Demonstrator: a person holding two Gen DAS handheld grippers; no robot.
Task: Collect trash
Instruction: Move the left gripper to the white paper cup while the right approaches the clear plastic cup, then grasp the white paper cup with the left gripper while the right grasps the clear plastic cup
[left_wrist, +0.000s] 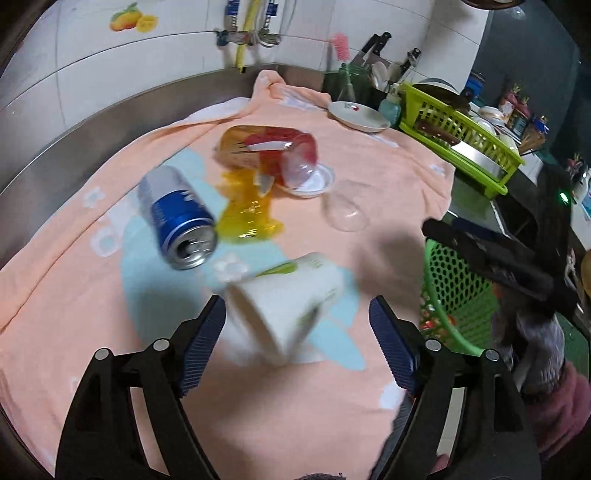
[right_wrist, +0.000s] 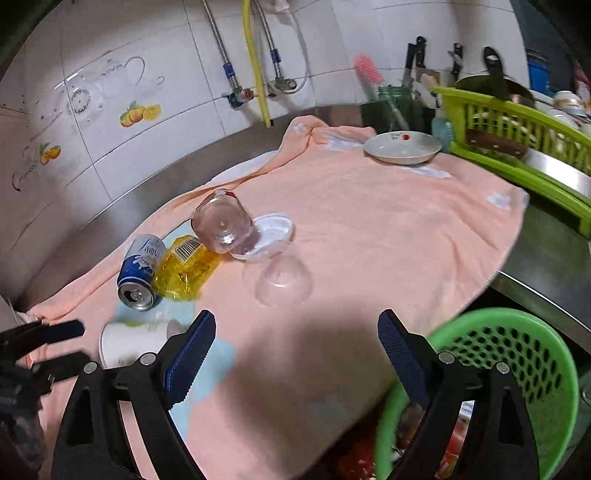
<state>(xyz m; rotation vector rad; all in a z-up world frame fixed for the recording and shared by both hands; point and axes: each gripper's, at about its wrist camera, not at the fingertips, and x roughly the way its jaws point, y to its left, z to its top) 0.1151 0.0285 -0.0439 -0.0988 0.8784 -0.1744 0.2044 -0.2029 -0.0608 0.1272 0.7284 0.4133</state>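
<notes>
Trash lies on a peach towel (left_wrist: 369, 177): a white paper cup (left_wrist: 284, 302) on its side, a blue can (left_wrist: 177, 218), a yellow plastic wrapper (left_wrist: 247, 210), a red-labelled plastic jar (left_wrist: 273, 151) with a white lid (left_wrist: 314, 181), and a clear plastic cup (left_wrist: 345, 206). My left gripper (left_wrist: 297, 336) is open with the paper cup between its fingers, not gripped. My right gripper (right_wrist: 295, 343) is open and empty over the towel, with the clear cup (right_wrist: 277, 277) ahead of it. A green mesh basket (right_wrist: 517, 354) sits at the right.
A white plate (right_wrist: 402, 147) lies at the towel's far edge. A green dish rack (right_wrist: 517, 136) with dishes stands at the right, knives and a brush behind it. Tiled wall and tap hoses (right_wrist: 255, 66) are at the back. The steel counter (right_wrist: 554, 258) surrounds the towel.
</notes>
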